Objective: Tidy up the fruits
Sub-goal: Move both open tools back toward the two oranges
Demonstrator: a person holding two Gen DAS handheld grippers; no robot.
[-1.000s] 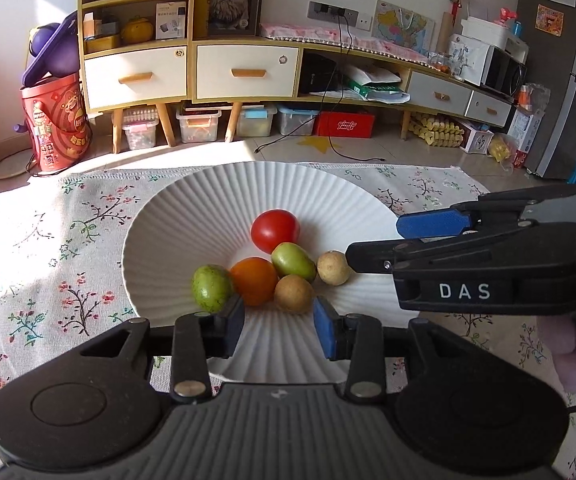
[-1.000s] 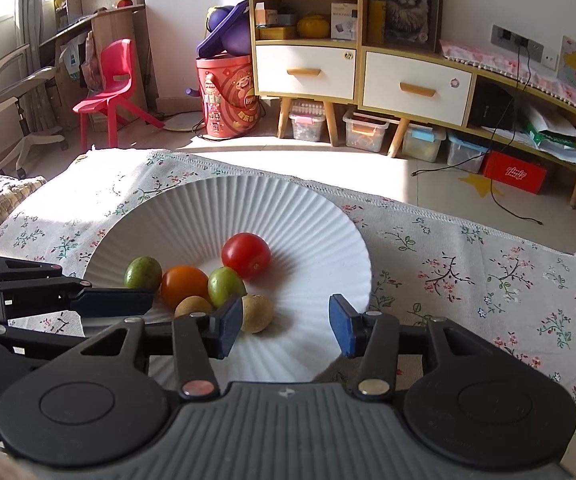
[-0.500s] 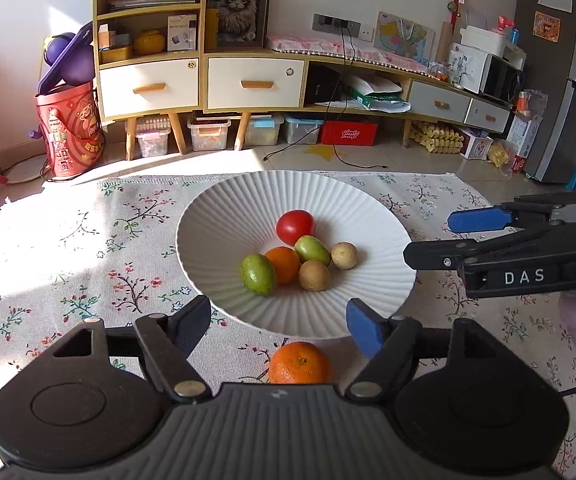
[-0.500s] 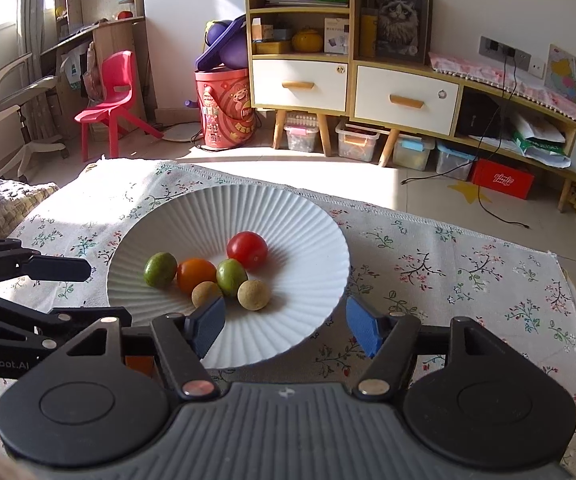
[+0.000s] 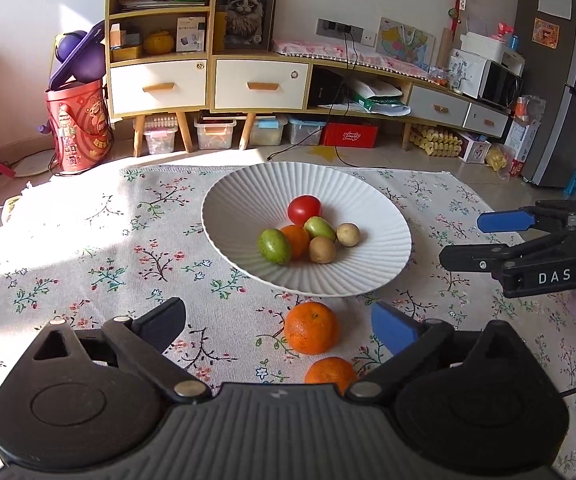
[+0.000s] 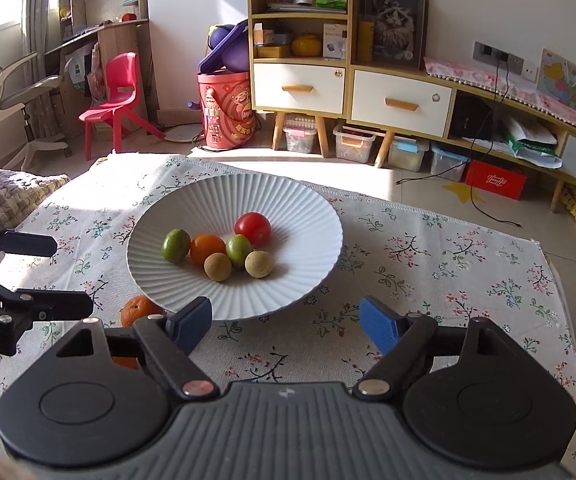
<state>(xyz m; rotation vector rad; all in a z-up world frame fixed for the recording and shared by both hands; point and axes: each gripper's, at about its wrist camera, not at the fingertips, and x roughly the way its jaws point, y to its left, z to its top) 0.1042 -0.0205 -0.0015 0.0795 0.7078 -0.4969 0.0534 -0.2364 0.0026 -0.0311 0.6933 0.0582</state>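
A white ribbed plate (image 5: 248, 192) (image 6: 288, 200) on the floral cloth holds a red tomato (image 5: 304, 209), two green fruits (image 5: 274, 245), a small orange fruit (image 5: 296, 240) and two brown round fruits (image 5: 322, 249). Two oranges lie on the cloth in front of the plate: one (image 5: 311, 327) between my left gripper's open fingers, one (image 5: 329, 372) closer, partly hidden by the gripper body. My left gripper (image 5: 280, 324) is open and empty. My right gripper (image 6: 286, 322) is open and empty, just short of the plate's near rim. One orange (image 6: 139, 310) shows at its left.
The floral cloth (image 5: 88, 248) covers the table. Beyond its far edge are a floor, a shelf cabinet (image 5: 208, 80) and a red bin (image 5: 80, 128). A woven cushion (image 6: 4, 192) lies left of the table. The right gripper (image 5: 527, 256) shows in the left view.
Both grippers have pulled back from the plate and opened wider. The two oranges on the cloth have come into the left wrist view.
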